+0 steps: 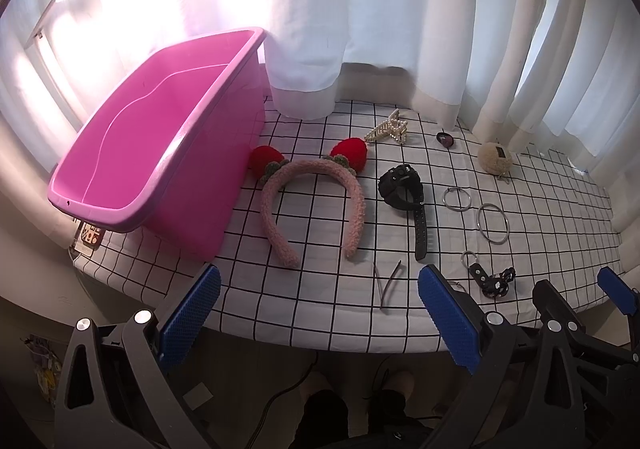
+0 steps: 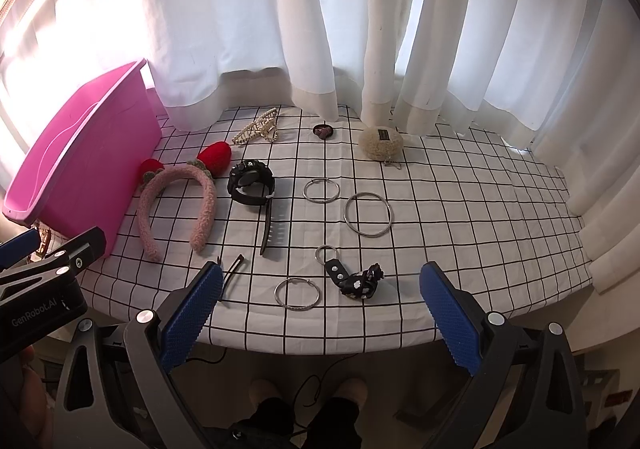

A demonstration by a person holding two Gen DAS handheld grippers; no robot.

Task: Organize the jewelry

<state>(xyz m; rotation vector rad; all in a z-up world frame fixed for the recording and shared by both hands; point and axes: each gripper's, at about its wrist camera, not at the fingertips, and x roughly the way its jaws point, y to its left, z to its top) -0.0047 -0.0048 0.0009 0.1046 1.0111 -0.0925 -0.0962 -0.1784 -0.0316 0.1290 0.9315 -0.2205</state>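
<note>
An empty pink bin stands at the table's left; it also shows in the right wrist view. Beside it lies a pink fuzzy headband with red strawberries. A black watch, a pearl hair claw, silver hoops, a black keychain, a hairpin and a fluffy cream pouch lie on the grid cloth. My left gripper is open and empty at the front edge. My right gripper is open and empty above the hoop and keychain.
White curtains hang along the back and right of the table. A small dark hair tie lies at the back. The checked tablecloth ends at the front edge near my grippers. A person's feet show below.
</note>
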